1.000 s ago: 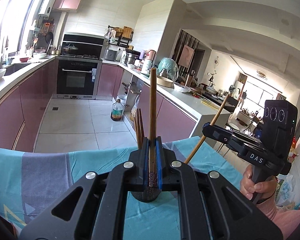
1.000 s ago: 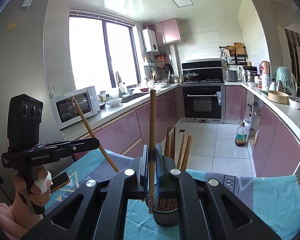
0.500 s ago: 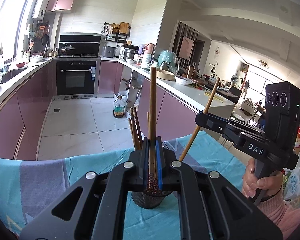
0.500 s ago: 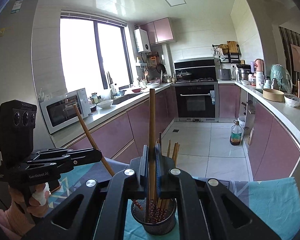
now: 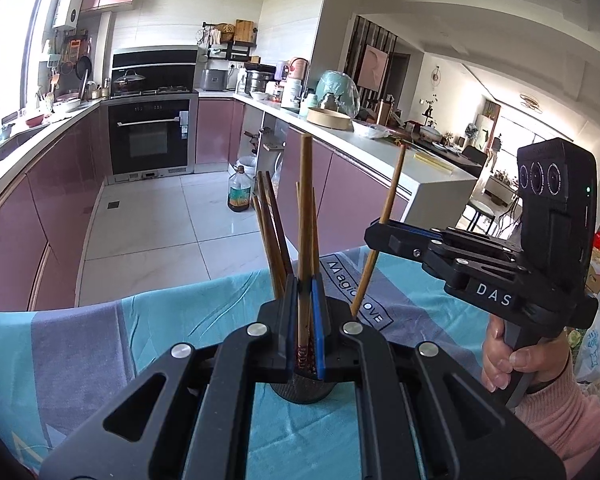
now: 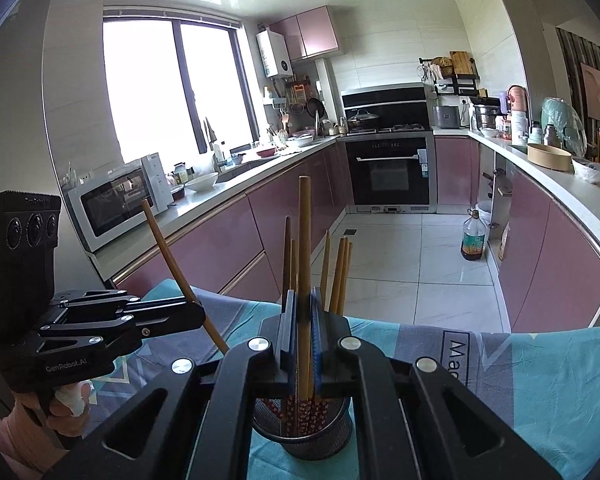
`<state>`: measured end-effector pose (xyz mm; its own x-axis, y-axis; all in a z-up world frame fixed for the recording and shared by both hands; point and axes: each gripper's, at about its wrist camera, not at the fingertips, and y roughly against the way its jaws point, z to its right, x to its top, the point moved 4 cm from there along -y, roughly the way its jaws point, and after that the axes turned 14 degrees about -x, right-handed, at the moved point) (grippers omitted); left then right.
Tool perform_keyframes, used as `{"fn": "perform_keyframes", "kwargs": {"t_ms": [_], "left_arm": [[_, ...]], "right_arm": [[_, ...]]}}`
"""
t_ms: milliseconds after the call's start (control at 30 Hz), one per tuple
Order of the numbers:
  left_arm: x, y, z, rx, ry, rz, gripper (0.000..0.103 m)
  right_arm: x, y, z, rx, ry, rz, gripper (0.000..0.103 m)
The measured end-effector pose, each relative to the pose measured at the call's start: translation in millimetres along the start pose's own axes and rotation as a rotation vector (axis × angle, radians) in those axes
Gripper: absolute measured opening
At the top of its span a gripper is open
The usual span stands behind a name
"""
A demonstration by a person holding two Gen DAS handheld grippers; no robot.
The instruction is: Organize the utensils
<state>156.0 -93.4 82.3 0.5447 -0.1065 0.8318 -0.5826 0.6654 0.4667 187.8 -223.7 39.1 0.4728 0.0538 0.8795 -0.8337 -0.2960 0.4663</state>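
I am holding one chopstick upright in each closed gripper, left gripper (image 5: pixel 305 320) and right gripper (image 6: pixel 305 336), above the mesh holder (image 6: pixel 304 436) on the cloth (image 5: pixel 80 332). Both are angling slightly downward. Tips are probably inside the rim; I should lower vertically, then release.

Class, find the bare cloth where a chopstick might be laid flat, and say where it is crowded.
Free: the tablecloth left of the mesh holder, and the turquoise stretch right of it. Crowded: the holder, packed with upright chopsticks, with both grippers' chopsticks close above it.
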Motion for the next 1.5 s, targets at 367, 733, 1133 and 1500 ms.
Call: {"fn": "perform_keyframes", "kwargs": {"t_ms": [367,733,1133,1500], "left_arm": [[-12,-41,-18,-0.002,0.003,-0.143,0.008],[-25,-44,-40,0.029,0.045,-0.114,0.032],[-54,18,-58,0.217,0.092,0.077,0.095],[-90,77,-56,0.382,0.079,0.221,0.097]], "right_arm": [[-18,-30,-1,0.01,-0.009,-0.11,0.007],[-30,-28,1,-0.001,-0.028,-0.126,0.026],[-57,2,-19,-0.054,0.006,-0.051,0.089],[-76,27,-34,-0.17,0.007,0.081,0.096]]}}
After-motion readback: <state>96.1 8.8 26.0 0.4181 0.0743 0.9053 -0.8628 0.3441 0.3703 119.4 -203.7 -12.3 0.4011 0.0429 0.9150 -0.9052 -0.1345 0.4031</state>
